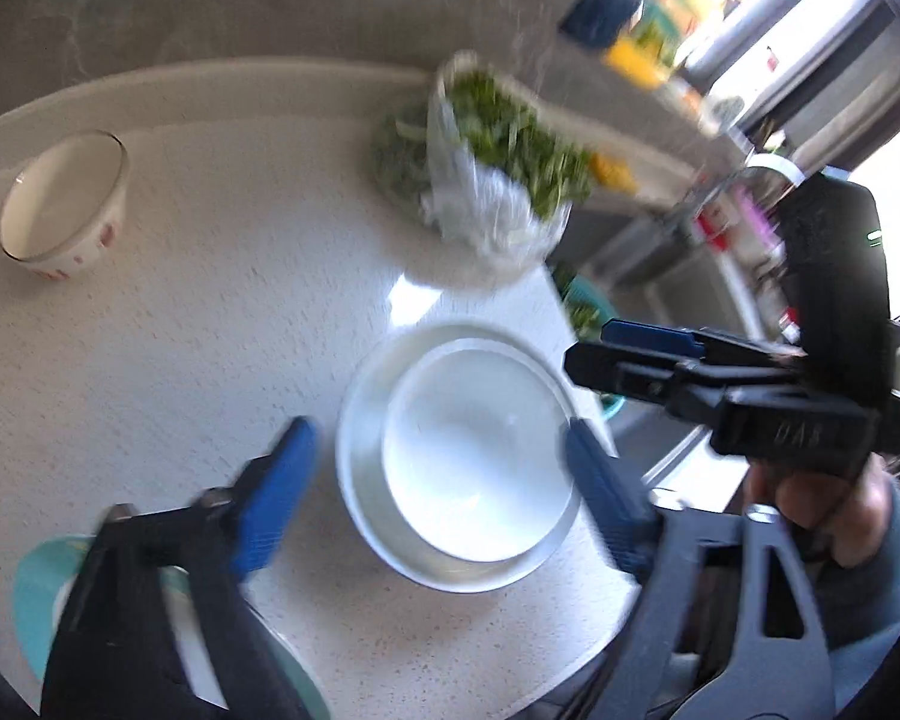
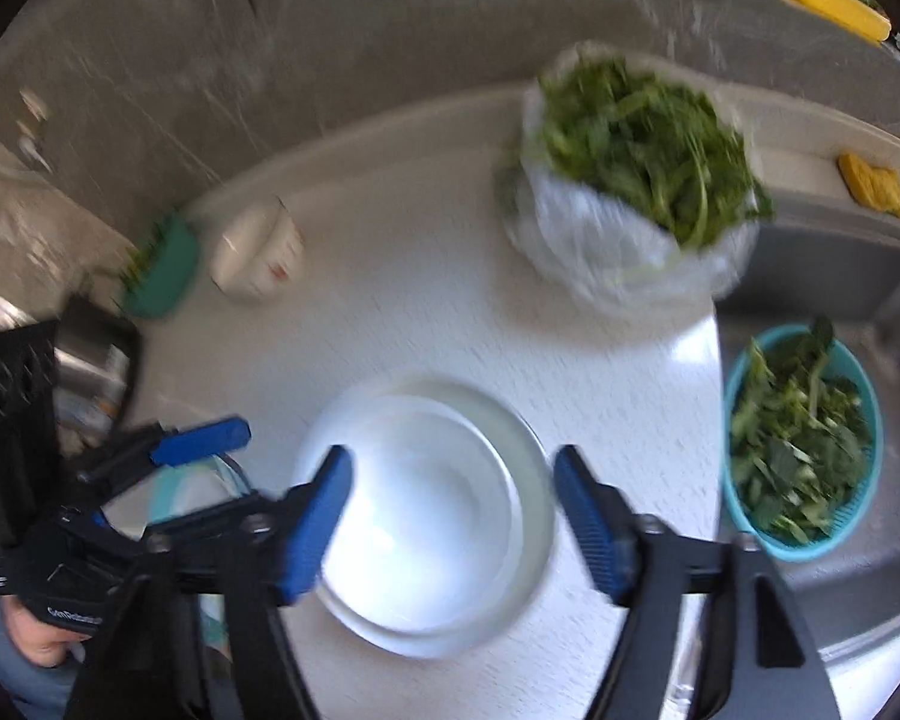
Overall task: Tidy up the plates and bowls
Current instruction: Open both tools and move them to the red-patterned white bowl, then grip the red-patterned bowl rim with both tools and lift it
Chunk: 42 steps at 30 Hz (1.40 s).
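Both my hand-held grippers are above the white speckled stone worktop [image 1: 180, 324], pointing steeply down. Left hand-held gripper [image 1: 444, 480]: blue-padded jaws spread wide, nothing between the pads; in the left wrist view they straddle the stack below without touching it. Right hand-held gripper [image 2: 453, 516]: jaws also apart, empty, pads clear of the stack rim on either side. No earlier frame, so only the current state. Stack = small white ceramic bowl [image 1: 480, 456] nested inside a larger white ceramic bowl [image 1: 354, 456], sitting upright near the worktop's right edge, beside the grey sink [image 2: 840, 276]. Second task item: small white bowl with red pattern and thin dark rim [image 1: 66, 204], well apart at far left near the wall, looks tilted; blur makes that uncertain. Pale teal plate [image 1: 36, 594] sits at the near left, partly hidden under my left gripper. Clear plastic bag of leafy greens [image 2: 624, 180] stands behind the stack, close to the sink edge. Light blue plastic colander of greens [image 2: 804, 438] is down in the sink. Yellow sponge [image 2: 876, 186] lies on the sink's far ledge. Green container [image 2: 165, 273] beside the patterned bowl; contents too blurred to tell.
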{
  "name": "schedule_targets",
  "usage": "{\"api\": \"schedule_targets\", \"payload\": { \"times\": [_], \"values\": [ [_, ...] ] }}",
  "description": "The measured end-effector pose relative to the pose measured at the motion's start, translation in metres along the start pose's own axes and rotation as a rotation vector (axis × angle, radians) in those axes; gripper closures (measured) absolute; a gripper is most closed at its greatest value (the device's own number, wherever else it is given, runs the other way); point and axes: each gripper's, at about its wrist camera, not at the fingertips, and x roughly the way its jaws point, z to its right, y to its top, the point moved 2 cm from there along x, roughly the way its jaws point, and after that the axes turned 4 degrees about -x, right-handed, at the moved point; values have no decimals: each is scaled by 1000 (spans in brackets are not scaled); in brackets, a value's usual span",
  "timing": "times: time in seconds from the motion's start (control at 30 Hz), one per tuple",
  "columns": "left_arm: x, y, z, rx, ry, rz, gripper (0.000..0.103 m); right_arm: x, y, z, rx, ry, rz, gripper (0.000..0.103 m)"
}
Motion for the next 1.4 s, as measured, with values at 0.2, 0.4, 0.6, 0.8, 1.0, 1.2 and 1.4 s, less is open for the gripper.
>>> {"api": "schedule_targets", "payload": {
  "times": [0.2,0.4,0.6,0.8,1.0,1.2,1.4],
  "values": [
    [-64,46,-90,-52,128,104,0,11,48,-49,-47,180,73,17],
    [-84,98,-187,-108,220,82,0,65,113,-124,-177,212,48,16],
    [-61,136,-251,-117,270,34,0,147,161,-132,-27,154,-113,16],
    [-28,157,-292,-136,238,-16,1,203,169,-133,30,177,-193,18],
    [-2,166,-313,-136,198,-66,44,237,164,-132,82,207,-239,34],
    [20,162,-327,-131,172,-109,73,248,164,-122,133,223,-257,45],
    [38,156,-325,-135,158,-127,88,254,160,-119,134,228,-289,71]
  ]
}}
